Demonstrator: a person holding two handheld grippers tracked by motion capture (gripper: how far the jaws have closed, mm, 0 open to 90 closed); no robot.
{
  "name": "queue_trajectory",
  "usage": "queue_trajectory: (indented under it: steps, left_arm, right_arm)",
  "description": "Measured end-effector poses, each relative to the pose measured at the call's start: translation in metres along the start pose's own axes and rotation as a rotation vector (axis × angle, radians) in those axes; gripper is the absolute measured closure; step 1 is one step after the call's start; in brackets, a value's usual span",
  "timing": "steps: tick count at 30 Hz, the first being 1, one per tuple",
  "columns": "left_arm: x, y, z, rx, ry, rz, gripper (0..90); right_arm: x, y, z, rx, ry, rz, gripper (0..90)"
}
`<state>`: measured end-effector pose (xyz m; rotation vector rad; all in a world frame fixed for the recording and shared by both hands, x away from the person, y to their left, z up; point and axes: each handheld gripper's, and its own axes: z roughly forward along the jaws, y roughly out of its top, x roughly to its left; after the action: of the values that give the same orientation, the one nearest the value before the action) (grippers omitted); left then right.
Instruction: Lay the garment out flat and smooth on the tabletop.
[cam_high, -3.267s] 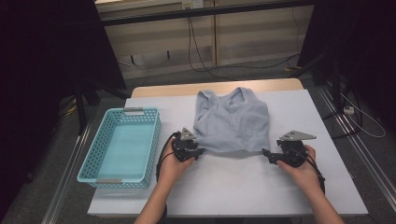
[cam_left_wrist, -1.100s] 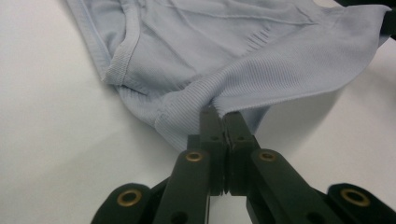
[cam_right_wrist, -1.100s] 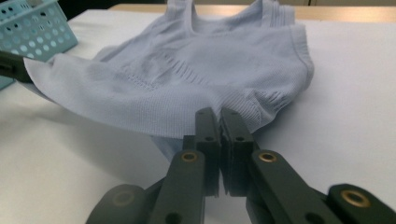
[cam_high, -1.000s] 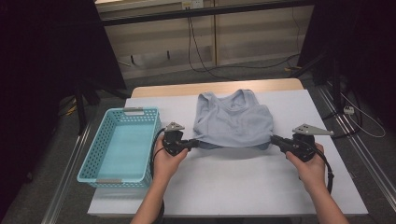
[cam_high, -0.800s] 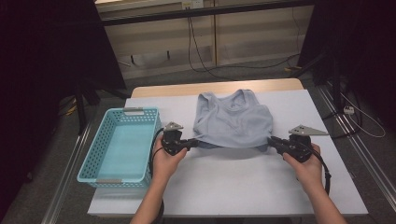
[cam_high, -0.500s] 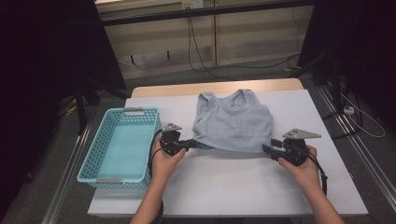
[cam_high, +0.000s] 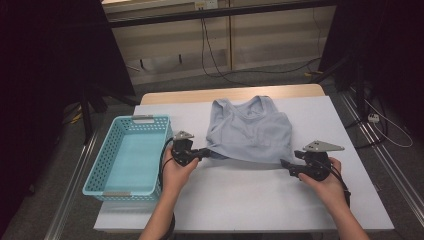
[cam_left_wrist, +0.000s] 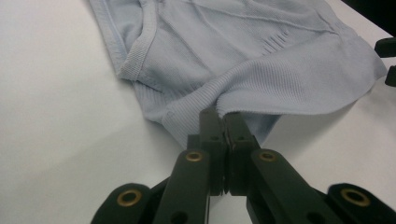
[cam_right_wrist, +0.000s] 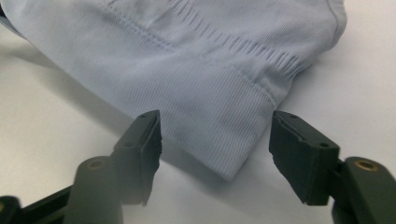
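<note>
Left tool (cam_left_wrist: 223, 122) is clamped on the top's (cam_high: 250, 131) hem; right tool (cam_right_wrist: 215, 154) (jaws just parted) should withdraw without snagging the released corner, mid-frame.

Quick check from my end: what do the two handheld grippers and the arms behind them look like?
Both the left gripper and the right gripper are matte black, each topped by a grey three-cornered plate. Brass-coloured pivot pins show on the jaw links in the gripper views. A black cable loops from each body. The forearms are bare, with no sleeves in view.
</note>
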<state>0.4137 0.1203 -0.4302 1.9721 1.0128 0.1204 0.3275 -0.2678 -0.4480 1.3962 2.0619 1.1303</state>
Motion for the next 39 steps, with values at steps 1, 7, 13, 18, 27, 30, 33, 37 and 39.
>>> queue_trajectory:
  steps: [1, 7, 13, 18, 27, 30, 33, 37, 39]
  left_arm:
    - [0.0, 0.0, 0.0, -0.001, 0.002, 0.005, 88.8]
    - [0.0, 0.003, -0.001, -0.002, 0.0, 0.006, 88.8]
    - [0.001, 0.004, -0.001, -0.001, 0.0, 0.005, 88.8]
    - [0.0, 0.002, 0.0, -0.003, -0.002, 0.0, 88.8]
    - [-0.002, 0.003, 0.001, 0.007, 0.003, 0.015, 88.8]
    - [-0.003, 0.002, 0.002, 0.01, 0.003, 0.015, 88.8]
    - [-0.003, 0.0, 0.003, 0.01, 0.002, 0.008, 88.8]
    - [-0.003, -0.001, 0.001, 0.012, 0.002, 0.017, 88.5]
    - [-0.003, -0.001, 0.002, 0.001, 0.005, 0.012, 88.1]
  right_arm:
    - [0.0, -0.001, 0.001, 0.007, -0.002, -0.001, 31.7]
    - [0.002, -0.005, 0.006, 0.054, 0.004, -0.014, 31.2]
    - [-0.002, -0.009, 0.008, 0.1, -0.023, -0.021, 40.0]
    - [-0.003, -0.007, 0.01, 0.094, -0.059, -0.021, 48.9]
    - [-0.009, 0.0, 0.013, 0.0, -0.056, 0.052, 56.4]
    - [-0.009, 0.004, 0.013, -0.018, -0.046, 0.061, 56.4]
    - [-0.008, 0.005, 0.017, 0.005, -0.019, 0.054, 58.5]
    - [-0.008, 0.008, 0.019, 0.001, -0.01, 0.058, 61.6]
    - [-0.008, 0.008, 0.021, -0.004, -0.006, 0.058, 63.2]
